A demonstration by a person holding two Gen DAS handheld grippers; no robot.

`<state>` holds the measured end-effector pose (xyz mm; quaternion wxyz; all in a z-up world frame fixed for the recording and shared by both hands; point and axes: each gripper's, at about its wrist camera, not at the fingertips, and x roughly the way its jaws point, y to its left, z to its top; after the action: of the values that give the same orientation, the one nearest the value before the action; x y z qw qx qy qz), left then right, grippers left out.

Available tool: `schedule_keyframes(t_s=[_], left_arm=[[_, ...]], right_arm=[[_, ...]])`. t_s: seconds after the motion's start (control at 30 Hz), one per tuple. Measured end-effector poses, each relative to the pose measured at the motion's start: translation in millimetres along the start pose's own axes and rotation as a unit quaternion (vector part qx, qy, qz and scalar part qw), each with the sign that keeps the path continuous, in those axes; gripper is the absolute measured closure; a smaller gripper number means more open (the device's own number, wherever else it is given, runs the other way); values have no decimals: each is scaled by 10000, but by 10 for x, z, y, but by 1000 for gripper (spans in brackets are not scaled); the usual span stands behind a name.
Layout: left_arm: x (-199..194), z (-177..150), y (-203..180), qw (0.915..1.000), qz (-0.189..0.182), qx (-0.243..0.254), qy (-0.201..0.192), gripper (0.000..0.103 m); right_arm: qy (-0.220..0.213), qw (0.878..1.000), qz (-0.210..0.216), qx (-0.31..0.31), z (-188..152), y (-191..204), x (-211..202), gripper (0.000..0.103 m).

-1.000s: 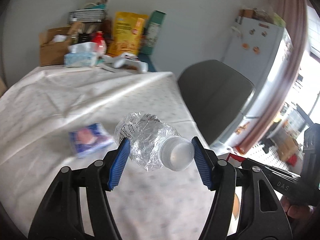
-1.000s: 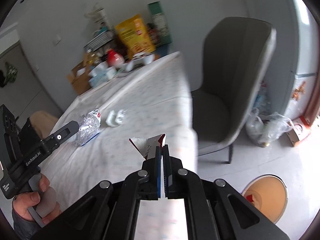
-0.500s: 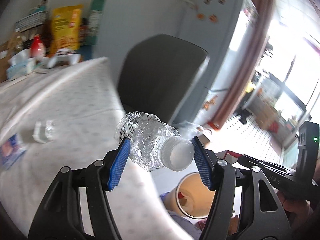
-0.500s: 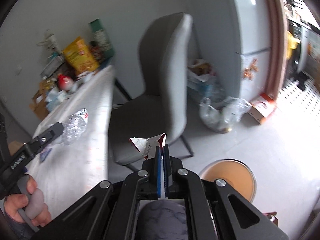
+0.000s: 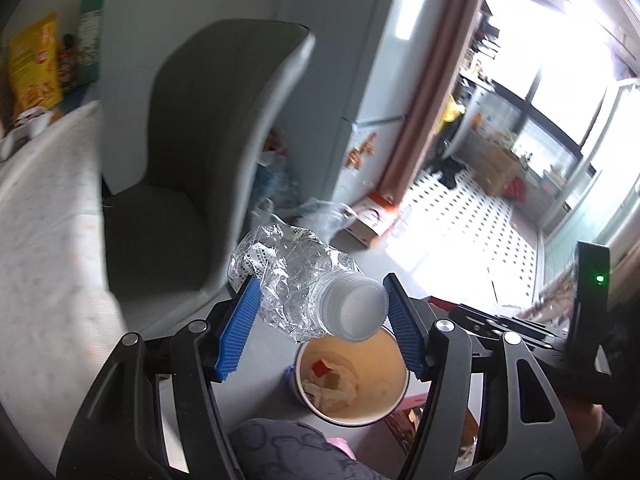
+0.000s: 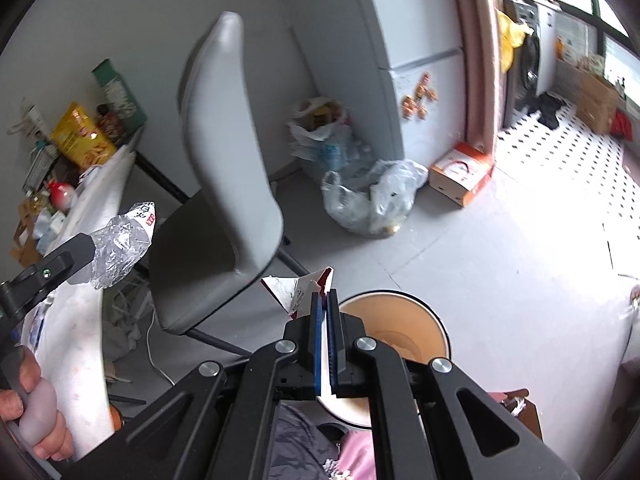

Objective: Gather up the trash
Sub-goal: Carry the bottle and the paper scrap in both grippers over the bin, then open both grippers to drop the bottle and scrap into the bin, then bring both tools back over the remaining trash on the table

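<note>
**Inspector:** Start at the left. What does the left gripper [image 5: 320,320] have?

**Assistant:** A crushed clear plastic bottle with a white screw cap [image 5: 304,280], clamped between its blue ribbed pads [image 5: 236,328]. The jaws stand part-open, as wide as the crumpled body. The cap points toward the camera; the bottle hangs above the floor beside the grey upholstered chair [image 5: 192,152] and over the near rim of the round cream-coloured waste bin [image 5: 396,392].

**Inspector:** Bin contents?

**Assistant:** Crumpled paper and a red scrap, as far as can be seen.

**Inspector:** The right side?

**Assistant:** The right gripper [image 6: 326,300] is closed almost flat on a torn red-and-white paper wrapper [image 6: 298,290]. It sits at the bin's left rim in its own view.

**Inspector:** Step in hand?

**Assistant:** My judgement: carrying to the bin, just short of release. The table with the white cloth [image 6: 72,340] lies off to the left.

**Inspector:** Next move?

**Assistant:** Centre each item over the opening, then open the jaws. The bottle could catch the rim if dropped off-centre.
</note>
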<state>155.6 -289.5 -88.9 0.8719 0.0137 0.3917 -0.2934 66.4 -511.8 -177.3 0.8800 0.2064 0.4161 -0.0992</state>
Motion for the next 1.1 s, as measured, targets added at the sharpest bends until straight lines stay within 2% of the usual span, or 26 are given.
schedule_keyframes(t_s=[0.13, 0.17, 0.2, 0.23, 0.47, 0.73, 0.77, 0.8, 0.83, 0.87, 0.97, 1.1], left_arm=[[206, -14, -182, 9996, -89, 145, 206, 40], [240, -16, -198, 9995, -96, 168, 244, 40], [280, -21, -225, 9994, -106, 188, 287, 40], [308, -26, -243, 9992, -117, 200, 317, 40], [545, -26, -440, 9978, -202, 337, 536, 40], [784, -74, -702, 9948, -471, 466, 775, 39], [819, -74, -735, 9943, -538, 450, 798, 37], [838, -75, -759, 9945, -521, 468, 784, 31], [855, -72, -792, 9953, -363, 538, 722, 12], [847, -71, -801, 9960, -246, 591, 629, 5], [793, -34, -758, 9965, -48, 686, 484, 5], [680, 38, -531, 9979, -27, 400, 512, 5]], right_arm=[[88, 9998, -61, 148, -30, -198, 135, 95], [161, 9996, -72, 230, -40, -271, 187, 85], [185, 9993, -92, 313, -54, -342, 218, 55], [153, 9991, -150, 365, -70, -384, 218, 45], [54, 9976, -382, 570, -133, -729, 121, 47], [-152, 9942, -648, 846, -112, -1099, -154, 47], [-173, 9938, -664, 874, -106, -1131, -174, 47], [-203, 9934, -675, 910, -104, -1164, -203, 47], [-223, 9931, -685, 929, -104, -1181, -217, 47], [-247, 9927, -696, 951, -103, -1198, -233, 47], [-262, 9927, -660, 972, -113, -1202, -249, 47], [-214, 9942, -567, 889, -123, -1101, -217, 47]])
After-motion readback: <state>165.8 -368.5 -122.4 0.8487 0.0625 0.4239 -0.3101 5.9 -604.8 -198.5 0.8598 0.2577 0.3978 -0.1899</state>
